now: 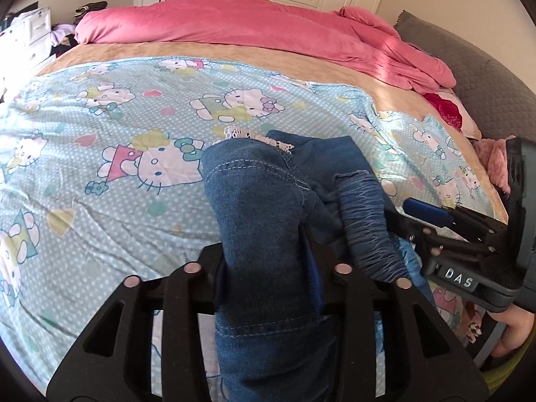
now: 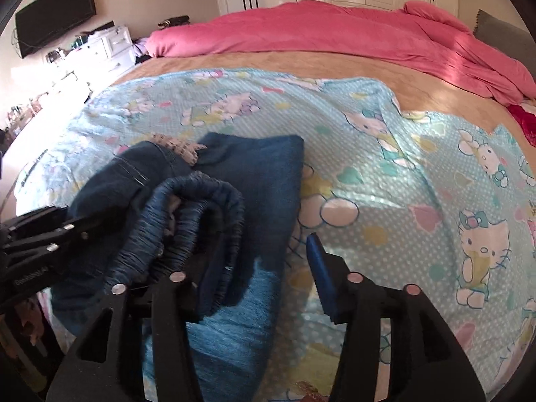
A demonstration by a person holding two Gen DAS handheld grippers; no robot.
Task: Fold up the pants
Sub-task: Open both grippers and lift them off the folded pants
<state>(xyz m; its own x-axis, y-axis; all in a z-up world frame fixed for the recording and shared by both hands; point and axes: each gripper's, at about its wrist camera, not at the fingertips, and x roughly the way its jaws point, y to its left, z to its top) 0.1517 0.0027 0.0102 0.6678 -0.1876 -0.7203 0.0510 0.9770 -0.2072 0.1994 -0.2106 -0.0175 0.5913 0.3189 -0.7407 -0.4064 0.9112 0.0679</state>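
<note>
Looking through the left wrist view, we see the left tongs [image 1: 268,288] at the bottom centre with a fold of the blue denim pants [image 1: 264,221] between their pads; we cannot tell whether they press it. The pants lie bunched on a cartoon-cat sheet [image 1: 110,140] covering the bed. The right tongs [image 1: 425,224] enter from the right edge.

In the right wrist view, the right tongs [image 2: 268,278] stand wide at the bottom, their left finger [image 2: 207,268] against the gathered waistband [image 2: 201,201]. A pink duvet [image 2: 335,30] fills the top.
</note>
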